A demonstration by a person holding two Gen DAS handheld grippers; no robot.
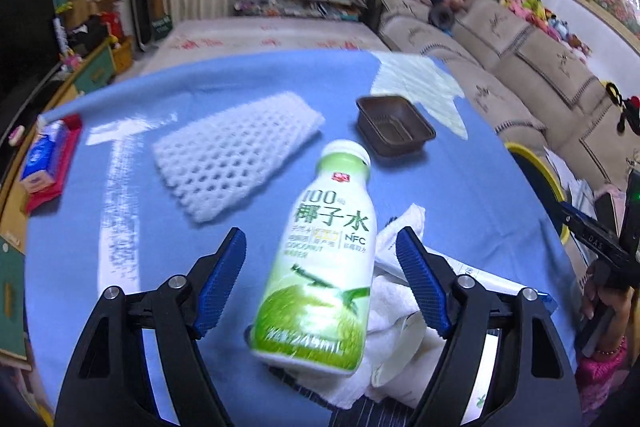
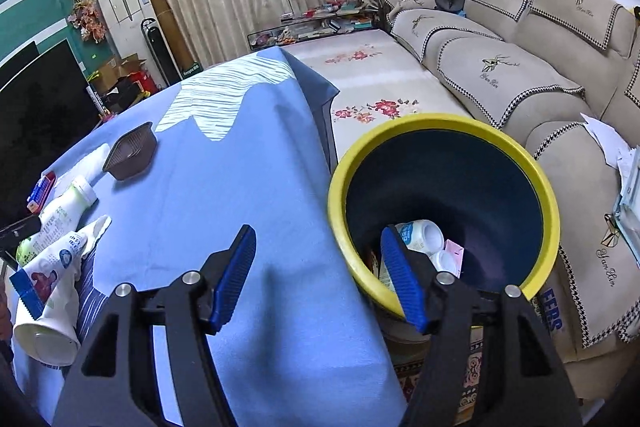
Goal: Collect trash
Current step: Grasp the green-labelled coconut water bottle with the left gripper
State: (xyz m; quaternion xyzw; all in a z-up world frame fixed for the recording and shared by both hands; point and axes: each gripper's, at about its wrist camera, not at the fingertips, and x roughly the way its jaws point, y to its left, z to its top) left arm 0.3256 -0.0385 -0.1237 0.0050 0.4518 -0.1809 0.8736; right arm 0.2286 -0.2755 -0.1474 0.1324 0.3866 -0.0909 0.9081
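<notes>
A green and white coconut water bottle (image 1: 320, 259) lies on the blue tablecloth (image 1: 260, 75), between the wide-open fingers of my left gripper (image 1: 320, 255), which do not touch it. Crumpled white tissue (image 1: 400, 327) lies under and beside it. White foam netting (image 1: 236, 155) and a brown plastic tray (image 1: 394, 125) lie further away. My right gripper (image 2: 318, 259) is open and empty at the table's right edge, beside the yellow-rimmed bin (image 2: 548, 187), which holds a white bottle (image 2: 420, 235) and other scraps. The bottle (image 2: 60, 215), tray (image 2: 130, 155) and a paper cup (image 2: 52, 303) show at left.
A red and blue tissue pack (image 1: 46, 163) sits at the table's left edge. A beige sofa (image 2: 520, 67) runs along the right behind the bin. A TV (image 2: 36, 115) and cabinet stand at left. A floral mat (image 2: 372, 83) lies beyond the table.
</notes>
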